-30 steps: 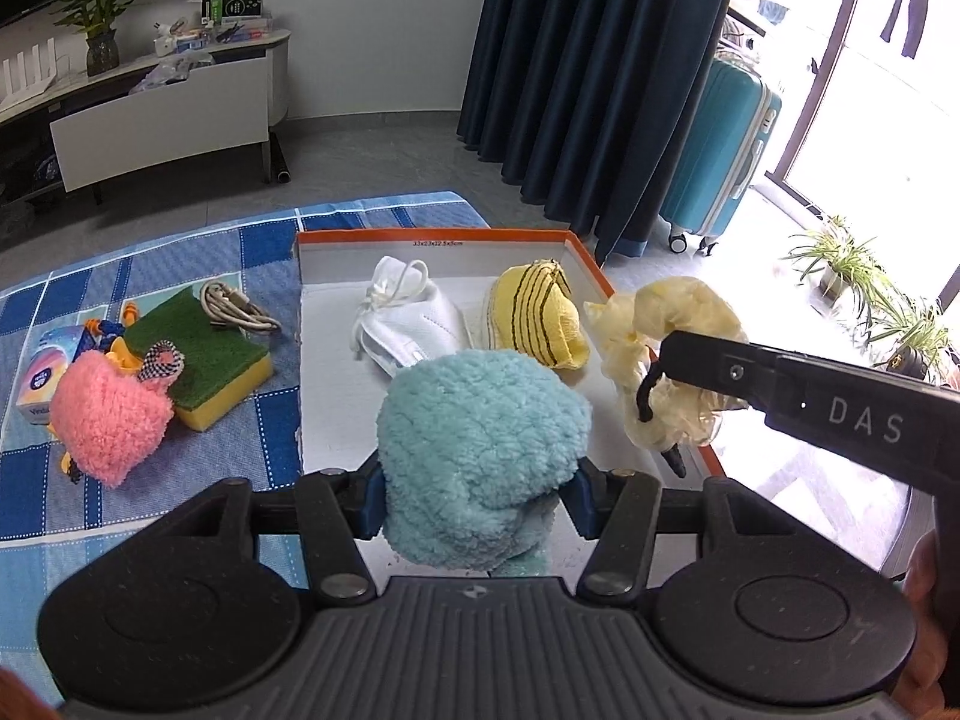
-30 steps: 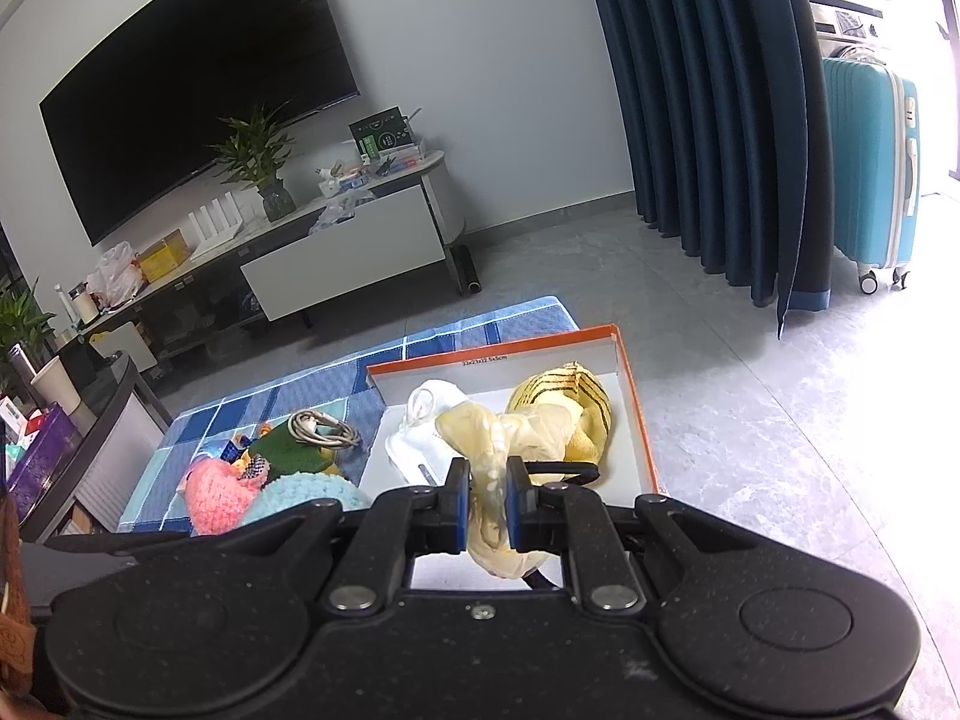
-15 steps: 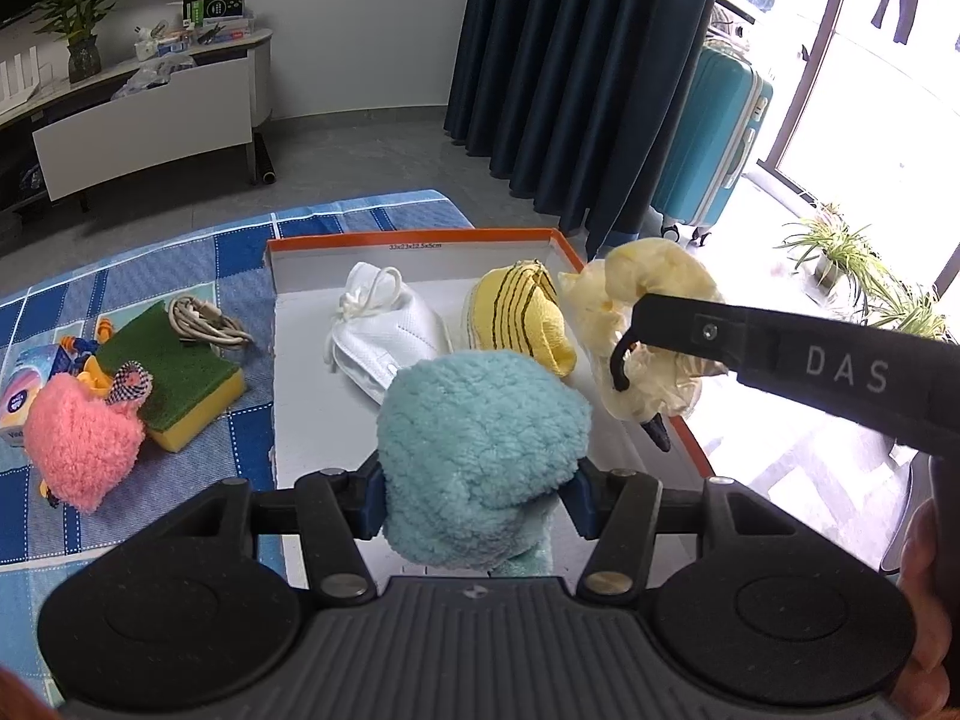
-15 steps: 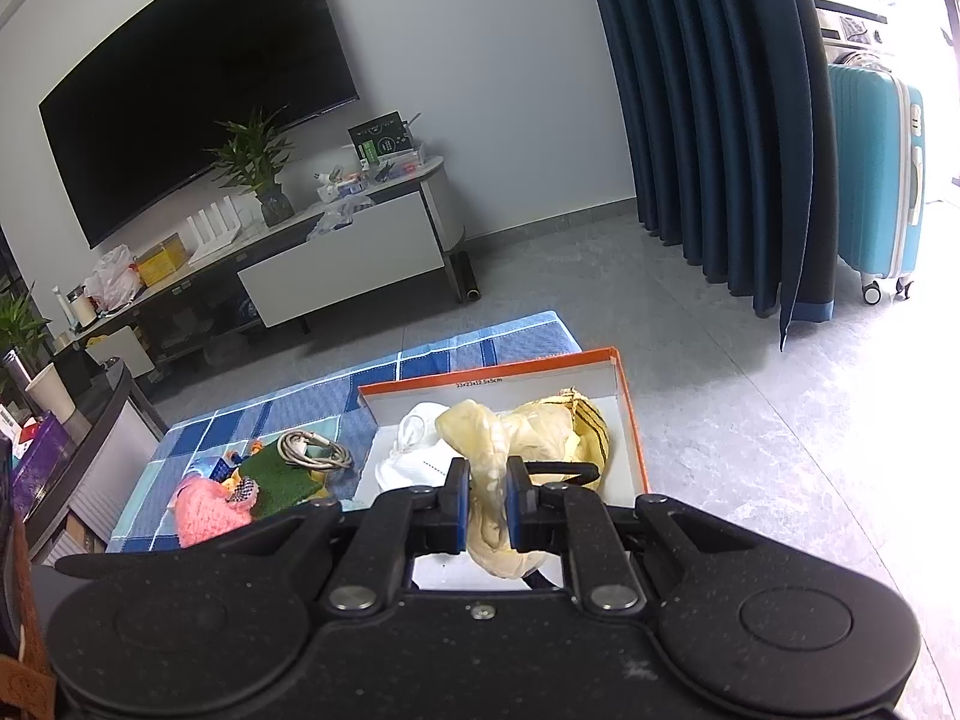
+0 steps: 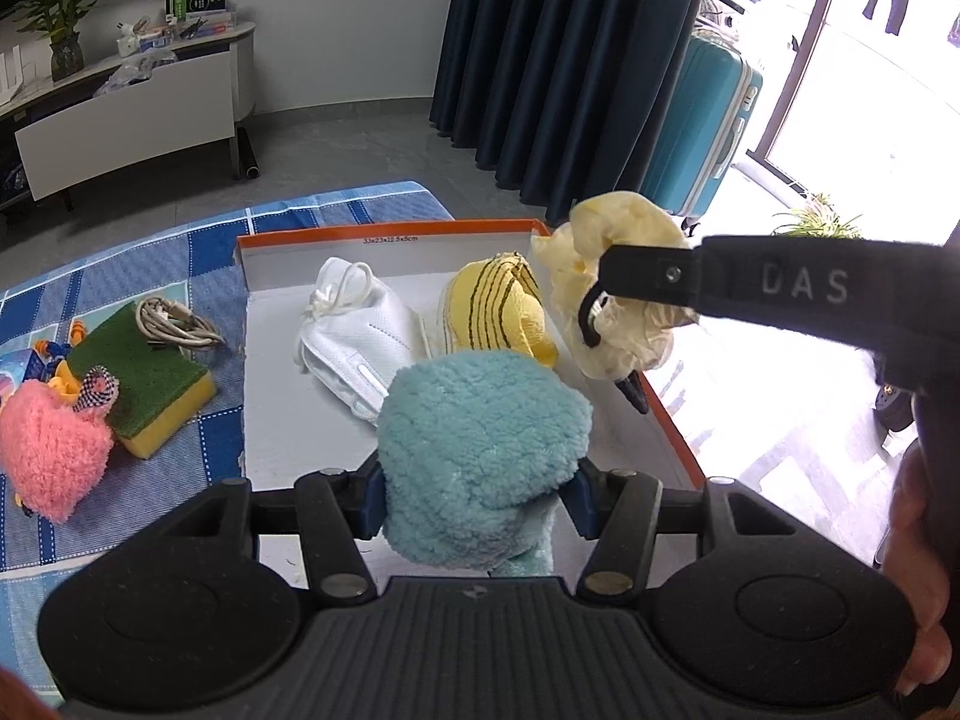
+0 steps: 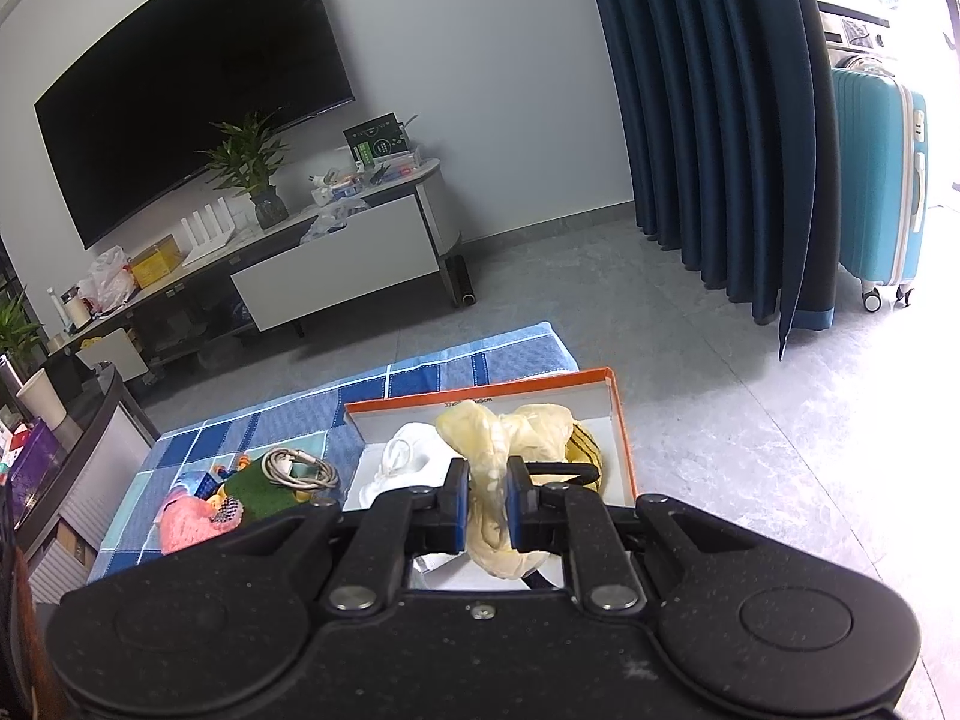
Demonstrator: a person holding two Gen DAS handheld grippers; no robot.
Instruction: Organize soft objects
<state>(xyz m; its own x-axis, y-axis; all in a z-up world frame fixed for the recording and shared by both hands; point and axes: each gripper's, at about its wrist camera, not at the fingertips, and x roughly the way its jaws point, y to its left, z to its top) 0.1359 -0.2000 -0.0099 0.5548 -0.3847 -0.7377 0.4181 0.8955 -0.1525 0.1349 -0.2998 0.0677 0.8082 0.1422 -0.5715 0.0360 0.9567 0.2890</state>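
The orange-rimmed box [image 5: 672, 414] sits on a blue checked cloth [image 5: 336, 213] and serves as the landmark here. Above its near end, the left gripper [image 5: 477, 495] has its jaws closed against both sides of a fluffy teal plush [image 5: 480, 426], which bulges up out of the grip. Over the box's right rim, the right gripper [image 6: 485, 501] has its jaws pinched narrowly on a pale yellow crumpled cloth [image 5: 606, 288], whose loose folds hang above and below the fingers; a thin black loop shows beside it.

Inside the box, toward its far end, lie a white drawstring pouch [image 5: 354, 330] and, just right of it, a yellow striped knit piece [image 5: 504, 306]. The two appear to touch or nearly so.

Left of the box, on the cloth, rests a green-and-yellow sponge [image 5: 153, 378] with a coiled beige cable [image 5: 174, 324] lying on its far corner. A pink fuzzy plush [image 5: 51, 450] lies at the sponge's left, with small colourful bits behind it that are too small to tell apart.
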